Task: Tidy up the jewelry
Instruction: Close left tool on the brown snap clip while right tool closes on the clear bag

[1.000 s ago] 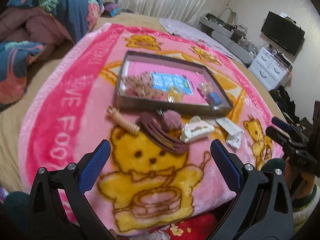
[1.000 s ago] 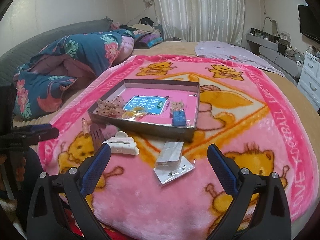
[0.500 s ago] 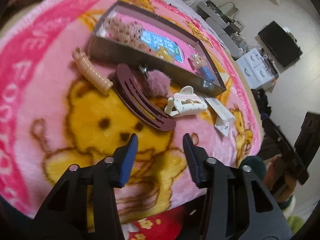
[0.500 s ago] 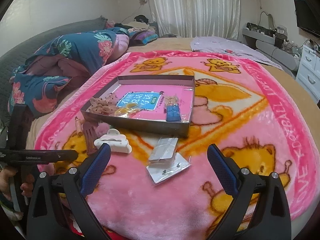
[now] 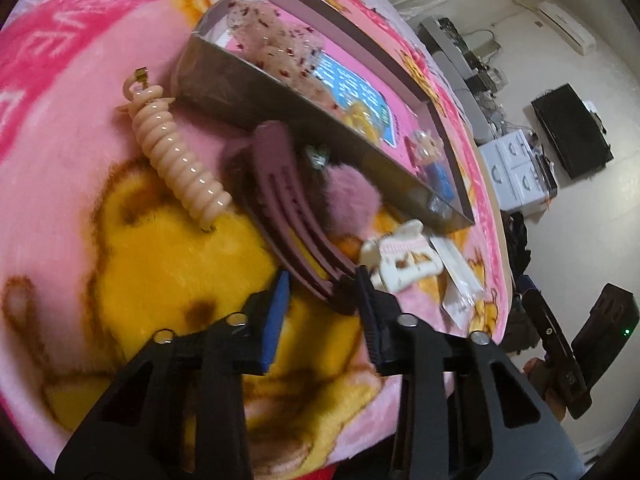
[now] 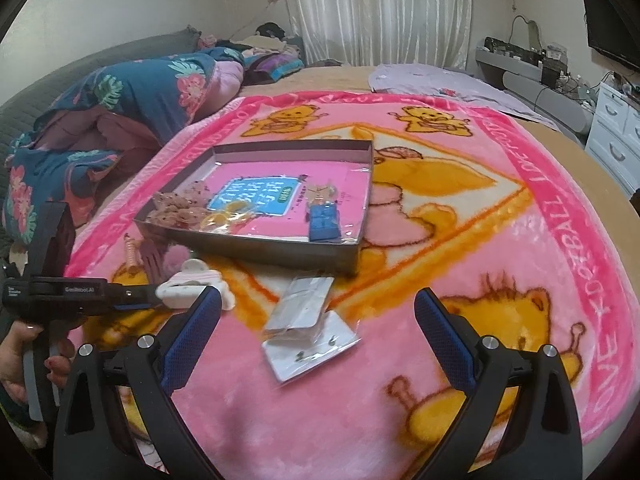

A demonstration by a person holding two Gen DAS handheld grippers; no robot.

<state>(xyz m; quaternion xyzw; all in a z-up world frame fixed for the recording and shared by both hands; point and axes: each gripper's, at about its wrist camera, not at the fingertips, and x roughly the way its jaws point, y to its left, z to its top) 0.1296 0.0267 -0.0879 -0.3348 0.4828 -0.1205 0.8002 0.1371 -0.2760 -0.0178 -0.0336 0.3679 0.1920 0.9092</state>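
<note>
In the left wrist view my left gripper (image 5: 322,286) is narrowed around the near end of a long maroon hair clip (image 5: 286,196) lying on the pink blanket; its jaws are still apart and I cannot tell if they touch it. Beside the clip lie a beige spiral hair clip (image 5: 176,152), a pink pom-pom (image 5: 352,200) and a white claw clip (image 5: 400,260). A shallow grey tray (image 5: 288,100) holds several small pieces. In the right wrist view my right gripper (image 6: 318,314) is open and empty above clear plastic packets (image 6: 308,328), near the tray (image 6: 296,250).
A pink bear blanket (image 6: 500,240) covers the bed. A folded floral quilt (image 6: 120,112) lies at the far left. White drawers (image 6: 616,140) and a TV stand along the right wall. My left gripper shows at the left of the right wrist view (image 6: 132,294).
My left gripper has moved down and forward to the maroon hair clip, and its jaws have narrowed around the clip's end. My right gripper has barely moved and stays open.
</note>
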